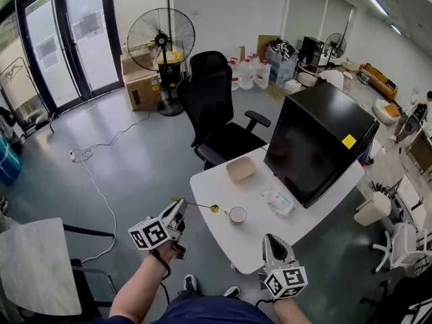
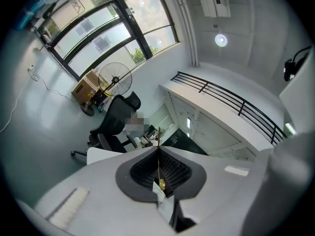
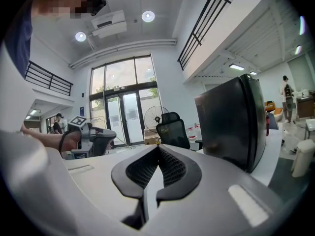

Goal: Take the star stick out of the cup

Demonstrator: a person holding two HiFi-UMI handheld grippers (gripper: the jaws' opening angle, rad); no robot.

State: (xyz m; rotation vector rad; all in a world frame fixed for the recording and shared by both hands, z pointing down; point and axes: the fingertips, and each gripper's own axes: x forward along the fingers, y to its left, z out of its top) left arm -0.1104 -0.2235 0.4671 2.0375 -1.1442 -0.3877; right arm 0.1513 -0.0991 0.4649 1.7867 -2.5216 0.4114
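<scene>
A thin gold star stick [image 1: 200,206] lies level above the white table's [image 1: 223,238] left edge, and my left gripper [image 1: 181,204] is shut on it. Its gold end [image 1: 214,209] hangs just left of the small white cup [image 1: 237,214], outside the rim. In the left gripper view the stick [image 2: 159,156] runs straight between the closed jaws of the left gripper [image 2: 158,146]. My right gripper [image 1: 273,240] hovers near the table's front edge, shut and holding nothing. In its own view the right gripper [image 3: 158,149] shows nothing between its jaws.
A large black monitor [image 1: 317,140] stands on the table's right half. Near the far edge sits a beige tray [image 1: 241,169], and a wipes pack [image 1: 277,201] lies right of the cup. A black office chair [image 1: 216,113] is behind the table; a white bin [image 1: 372,209] is at the right.
</scene>
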